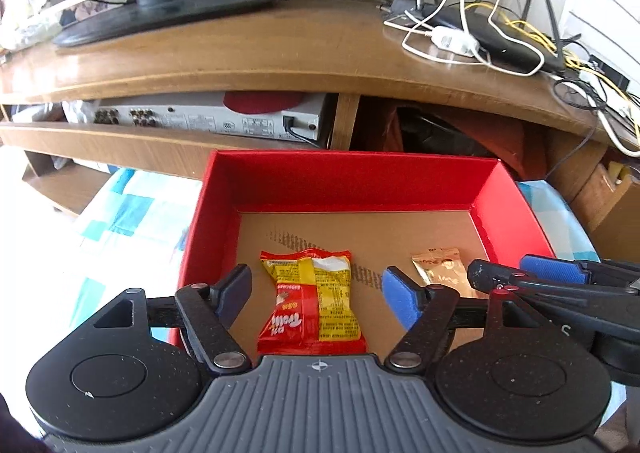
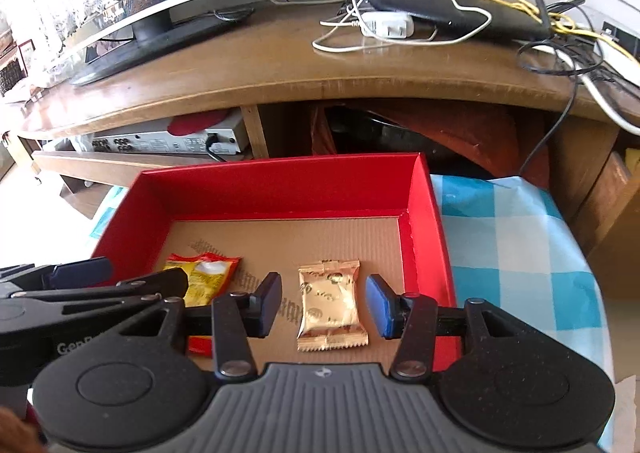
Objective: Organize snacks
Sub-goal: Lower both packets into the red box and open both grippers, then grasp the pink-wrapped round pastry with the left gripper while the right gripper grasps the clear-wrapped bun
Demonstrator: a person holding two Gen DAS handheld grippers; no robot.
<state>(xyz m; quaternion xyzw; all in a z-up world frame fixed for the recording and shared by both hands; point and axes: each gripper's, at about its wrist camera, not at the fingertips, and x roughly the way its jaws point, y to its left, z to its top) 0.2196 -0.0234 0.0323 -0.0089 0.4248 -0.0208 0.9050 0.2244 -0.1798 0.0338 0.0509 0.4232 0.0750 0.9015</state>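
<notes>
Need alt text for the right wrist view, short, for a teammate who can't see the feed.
The open right gripper hovers over a gold snack packet lying on the cardboard floor of a red box, its pads clear of the wrapper. A red and yellow snack packet lies to its left, partly behind the left gripper.

left gripper [image 1: 318, 295]: jaws apart, nothing gripped | right gripper [image 2: 326, 303]: jaws apart, nothing gripped | both angled downward, side by side

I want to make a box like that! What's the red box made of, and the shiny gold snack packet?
The red box looks like cardboard: matte red walls and a bare brown ribbed floor, as in corrugated board. The gold snack packet seems to be glossy foil or foil-look plastic film: it glints, wrinkles, and has crimped zigzag ends.
</notes>
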